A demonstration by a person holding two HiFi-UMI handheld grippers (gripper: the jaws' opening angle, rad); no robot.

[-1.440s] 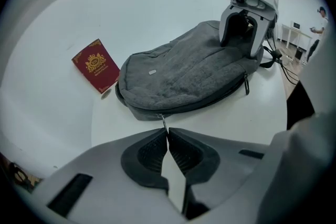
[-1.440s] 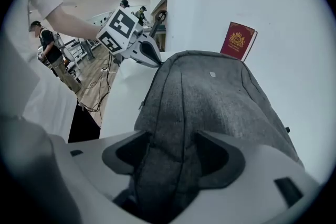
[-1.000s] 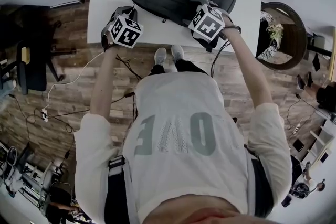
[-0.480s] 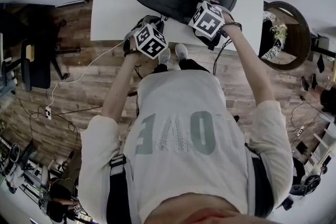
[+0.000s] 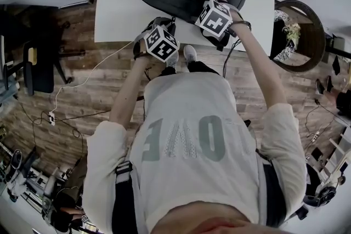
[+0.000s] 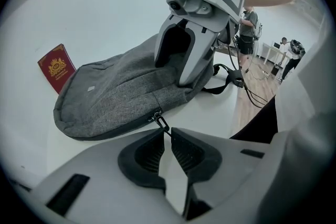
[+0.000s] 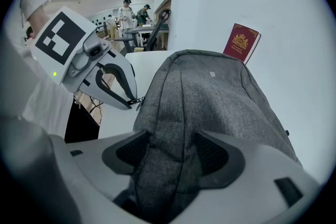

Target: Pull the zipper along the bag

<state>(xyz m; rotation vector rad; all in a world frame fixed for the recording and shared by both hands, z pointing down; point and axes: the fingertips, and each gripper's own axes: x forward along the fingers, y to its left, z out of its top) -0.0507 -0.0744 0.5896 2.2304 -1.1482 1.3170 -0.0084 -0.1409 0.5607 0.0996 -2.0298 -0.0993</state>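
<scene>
The zipper pull point(image 6: 161, 122) is located on the side seam of the grey bag point(image 6: 115, 92), on the edge nearest the person. The dark tab is drawn out from the slider, away from the bag. The end of the tab is pinched between the tips of the left claw point(image 6: 167, 132). Its jaws are brought together on the tab, and only a sliver of gap is left behind the tips.

The right claw point(image 7: 169, 147) is clenched on a raised fold of the bag's fabric at the bag's near end. The space between its two pads is filled by grey cloth. Seen from the head view, it is placed to the right of the left claw, on top of the bag.

The bag is laid flat on the white bench point(image 5: 118, 3), its length running away from the person. The zipper pull is held just off the bag's near left edge, close to the bench's front rim. A black strap point(image 6: 228, 81) is trailed from the bag's near end across the bench.

A red booklet point(image 7: 241, 42) with a gold crest is stood upright beyond the bag's far end, apart from it. Wooden floor point(image 5: 71, 118) is seen below the bench's front rim, with a white cable point(image 5: 77, 82) lying across it.
</scene>
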